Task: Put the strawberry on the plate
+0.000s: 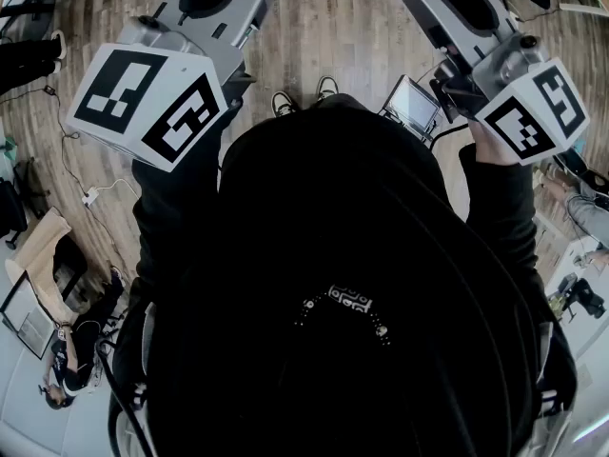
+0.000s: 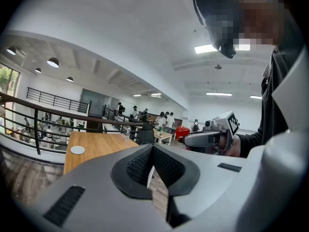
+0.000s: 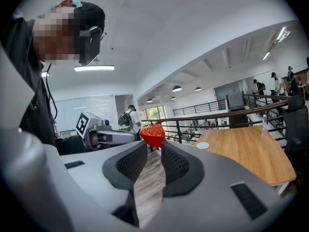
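Note:
A red strawberry [image 3: 153, 134] sits pinched between the fingertips of my right gripper [image 3: 153, 144], which is shut on it and held up in the air. In the left gripper view the same strawberry [image 2: 182, 132] shows at the tip of the right gripper [image 2: 189, 138]. My left gripper [image 2: 153, 150] is shut with nothing between its pads, and it points toward the right one. A small white round plate [image 3: 203, 145] lies on a wooden table [image 3: 246, 151] well beyond the strawberry, and the plate [image 2: 77, 150] also appears in the left gripper view.
Both grippers are raised above a wood-plank floor [image 1: 333, 27], their marker cubes [image 1: 143, 93] [image 1: 533, 108] in front of the person's dark torso. A black railing [image 3: 227, 117] runs behind the table. Several people stand far off [image 2: 166, 120]. A laptop [image 1: 411, 103] stands on the floor.

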The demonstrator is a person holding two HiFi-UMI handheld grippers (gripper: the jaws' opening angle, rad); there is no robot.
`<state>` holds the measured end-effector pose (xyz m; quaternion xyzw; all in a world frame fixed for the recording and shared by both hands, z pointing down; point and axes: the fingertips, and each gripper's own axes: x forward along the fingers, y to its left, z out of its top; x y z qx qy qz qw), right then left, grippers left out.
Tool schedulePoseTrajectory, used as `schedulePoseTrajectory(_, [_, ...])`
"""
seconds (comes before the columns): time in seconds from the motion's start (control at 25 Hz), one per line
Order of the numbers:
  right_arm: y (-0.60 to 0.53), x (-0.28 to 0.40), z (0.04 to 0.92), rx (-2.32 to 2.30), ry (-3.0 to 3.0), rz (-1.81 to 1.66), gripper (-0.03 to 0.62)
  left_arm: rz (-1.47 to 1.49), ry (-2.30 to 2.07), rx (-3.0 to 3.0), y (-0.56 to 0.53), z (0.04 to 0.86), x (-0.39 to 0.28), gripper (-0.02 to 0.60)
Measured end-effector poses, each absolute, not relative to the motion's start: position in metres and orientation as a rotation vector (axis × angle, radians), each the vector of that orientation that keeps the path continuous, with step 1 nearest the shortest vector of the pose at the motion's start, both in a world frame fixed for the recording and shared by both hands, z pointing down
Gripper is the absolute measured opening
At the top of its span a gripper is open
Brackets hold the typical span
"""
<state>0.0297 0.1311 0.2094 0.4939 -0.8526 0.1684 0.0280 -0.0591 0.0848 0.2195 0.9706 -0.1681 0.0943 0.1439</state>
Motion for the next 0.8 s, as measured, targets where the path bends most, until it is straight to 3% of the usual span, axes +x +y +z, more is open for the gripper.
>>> schedulePoseTrajectory(0.8, [0.129, 0.069, 0.229, 1.551, -2.631, 0.557, 0.104, 0.248, -0.466, 2.914, 0.078, 0.206, -0.014, 0.0])
